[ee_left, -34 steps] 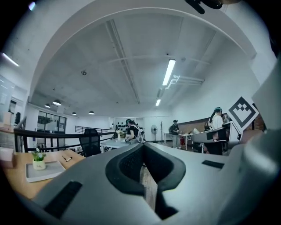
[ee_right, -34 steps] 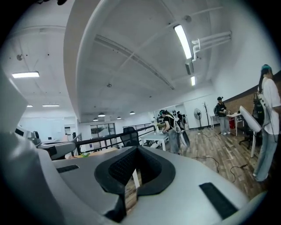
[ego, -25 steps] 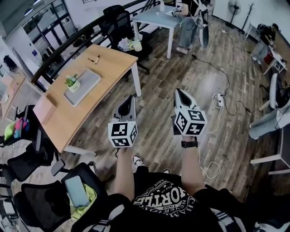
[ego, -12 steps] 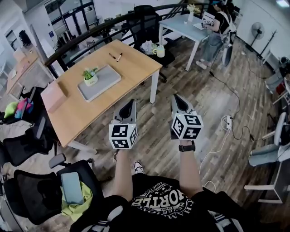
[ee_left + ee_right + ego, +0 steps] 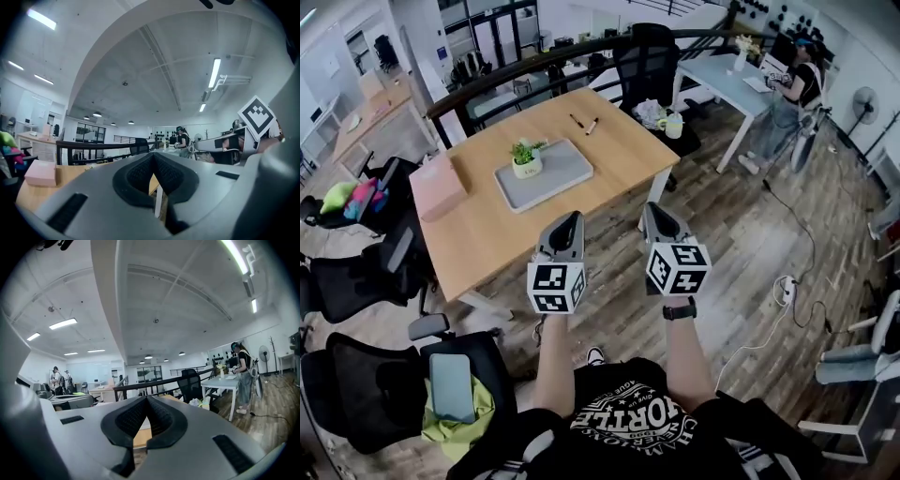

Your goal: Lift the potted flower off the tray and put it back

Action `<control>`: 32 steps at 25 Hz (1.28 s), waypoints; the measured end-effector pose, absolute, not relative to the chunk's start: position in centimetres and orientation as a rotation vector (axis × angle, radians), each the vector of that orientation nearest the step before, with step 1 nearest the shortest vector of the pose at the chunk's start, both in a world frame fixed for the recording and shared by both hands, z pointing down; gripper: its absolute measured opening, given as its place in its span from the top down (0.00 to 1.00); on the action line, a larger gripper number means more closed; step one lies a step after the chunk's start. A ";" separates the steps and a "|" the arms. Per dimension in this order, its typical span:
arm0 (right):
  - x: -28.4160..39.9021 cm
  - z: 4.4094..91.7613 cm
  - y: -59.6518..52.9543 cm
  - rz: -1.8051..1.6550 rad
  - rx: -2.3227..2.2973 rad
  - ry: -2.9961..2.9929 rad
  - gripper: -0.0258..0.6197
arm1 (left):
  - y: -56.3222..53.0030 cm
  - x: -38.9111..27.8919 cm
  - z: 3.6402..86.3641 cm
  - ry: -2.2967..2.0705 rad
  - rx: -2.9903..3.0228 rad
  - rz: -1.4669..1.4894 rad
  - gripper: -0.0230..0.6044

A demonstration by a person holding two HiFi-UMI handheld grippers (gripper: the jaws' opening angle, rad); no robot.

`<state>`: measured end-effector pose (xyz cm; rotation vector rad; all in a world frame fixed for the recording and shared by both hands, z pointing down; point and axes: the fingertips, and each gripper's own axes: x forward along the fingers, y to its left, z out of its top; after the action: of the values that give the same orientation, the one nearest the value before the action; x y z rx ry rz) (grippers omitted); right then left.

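In the head view a small potted flower [image 5: 525,159] in a pale pot stands on the left part of a grey tray [image 5: 558,175] on the wooden table [image 5: 487,234]. My left gripper [image 5: 572,218] and right gripper [image 5: 651,208] are held side by side at the table's near edge, short of the tray, both shut and empty. In the left gripper view the jaws [image 5: 153,154] meet with nothing between them. The right gripper view shows its jaws [image 5: 146,398] also closed on nothing. The pot is hidden in both gripper views.
A pink box [image 5: 439,186] lies at the table's left end, two pens [image 5: 585,123] at its far edge. Black office chairs [image 5: 366,281] stand left of the table, one [image 5: 394,394] holding a phone and green cloth. A person [image 5: 792,94] stands at a white desk [image 5: 731,80] far right.
The table with the tray and pot has drawn nearer and toward the middle of the head view. Both grippers have travelled forward to its near edge, still shut.
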<state>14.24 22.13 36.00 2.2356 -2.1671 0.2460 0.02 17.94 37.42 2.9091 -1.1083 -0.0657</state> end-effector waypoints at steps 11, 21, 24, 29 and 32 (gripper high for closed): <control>7.2 38.0 15.0 0.269 2.005 -2.309 0.93 | 13.1 -6.4 39.2 -1.280 2.826 -0.025 0.93; 2.6 38.9 5.7 0.298 1.753 -2.499 0.93 | 5.8 -9.6 39.2 -1.473 2.752 -0.022 0.93; 2.6 38.8 2.2 0.291 1.723 -2.525 0.93 | 3.1 -9.4 39.1 -1.507 2.748 0.013 0.93; 3.0 37.8 -2.3 0.285 1.702 -2.565 0.93 | -1.0 -9.7 38.3 -1.574 2.712 0.016 0.93; 3.1 38.1 -4.4 0.287 1.674 -2.573 0.93 | -3.0 -9.8 38.5 -1.600 2.687 0.025 0.93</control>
<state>3.12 -4.35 38.11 1.6740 -2.5726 0.2869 -9.78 -2.99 38.50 2.6870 -1.5996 0.0249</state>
